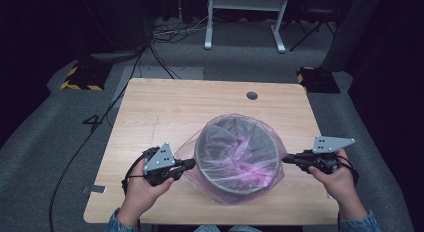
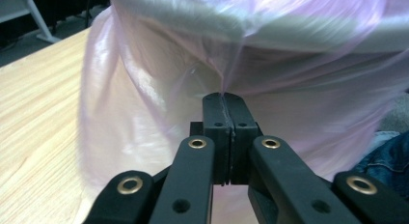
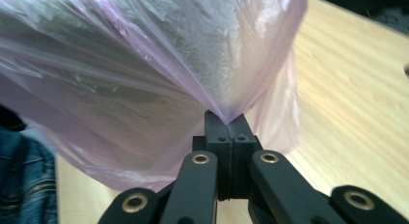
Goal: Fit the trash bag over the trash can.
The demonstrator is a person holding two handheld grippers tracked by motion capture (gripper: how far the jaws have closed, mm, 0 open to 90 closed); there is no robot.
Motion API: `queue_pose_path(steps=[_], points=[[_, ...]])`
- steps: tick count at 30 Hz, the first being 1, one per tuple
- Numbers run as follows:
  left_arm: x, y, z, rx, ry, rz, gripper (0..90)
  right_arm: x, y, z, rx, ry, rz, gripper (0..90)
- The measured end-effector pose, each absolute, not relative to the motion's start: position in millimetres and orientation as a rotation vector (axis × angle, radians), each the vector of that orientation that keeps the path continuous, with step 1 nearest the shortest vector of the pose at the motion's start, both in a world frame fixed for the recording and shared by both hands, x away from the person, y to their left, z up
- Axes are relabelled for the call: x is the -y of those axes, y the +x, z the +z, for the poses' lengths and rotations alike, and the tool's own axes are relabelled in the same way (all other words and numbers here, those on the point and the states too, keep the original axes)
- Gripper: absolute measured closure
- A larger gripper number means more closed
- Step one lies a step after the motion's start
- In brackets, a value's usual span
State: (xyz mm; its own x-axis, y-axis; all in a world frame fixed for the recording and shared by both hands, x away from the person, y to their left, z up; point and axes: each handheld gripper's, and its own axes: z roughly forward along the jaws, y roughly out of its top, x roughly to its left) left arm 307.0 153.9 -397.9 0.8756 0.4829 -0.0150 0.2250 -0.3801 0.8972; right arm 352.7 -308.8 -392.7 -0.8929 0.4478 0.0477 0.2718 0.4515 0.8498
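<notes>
On the desk: one bin (image 1: 236, 159) stands near the front edge, in the middle, with one pink bag (image 1: 245, 154) inside it.
Count: one desk (image 1: 165, 112), one bin, one bag, two grippers, two hands.
Left gripper (image 1: 189, 163): it is at the left side of the bin. Its fingers (image 2: 215, 118) are pressed tight together and pinch a fold of the bag.
Right gripper (image 1: 286, 159): it is at the right side of the bin. Its fingers (image 3: 241, 132) are pressed tight together too, and they pinch the bag on that side.
Which way: the bin stands upright, its open mouth facing up. Its long line runs up and down.
Bag: thin, shiny, see-through pink plastic, full of wrinkles. It hangs over the rim and down the outside of the bin, and it is pulled into a point at each gripper.
Bin: round and grey.
Desk top: light wood with fine lines, a flat shape with rounded corners and one small dark round hole (image 1: 252, 95) near the back.
</notes>
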Motion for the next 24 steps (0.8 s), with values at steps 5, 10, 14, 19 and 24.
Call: queue_pose_path(steps=[5,10,14,19,24], points=[[-156,321,-411,-0.573,2.005,0.276,90.0,311,365,-414,-2.532,0.743,1.381,90.0],[-158,319,-416,-0.565,1.981,0.249,90.0,312,368,-426,-2.531,0.792,1.394,90.0],[-160,307,-407,-0.543,1.937,0.276,57.4,314,361,-416,-2.483,0.774,1.434,90.0],[-154,293,-398,-0.469,1.908,0.271,28.7,313,350,-400,-2.461,0.729,1.458,90.0],[-141,287,-396,-0.422,1.926,0.240,22.2,309,343,-392,-2.450,0.708,1.469,90.0]])
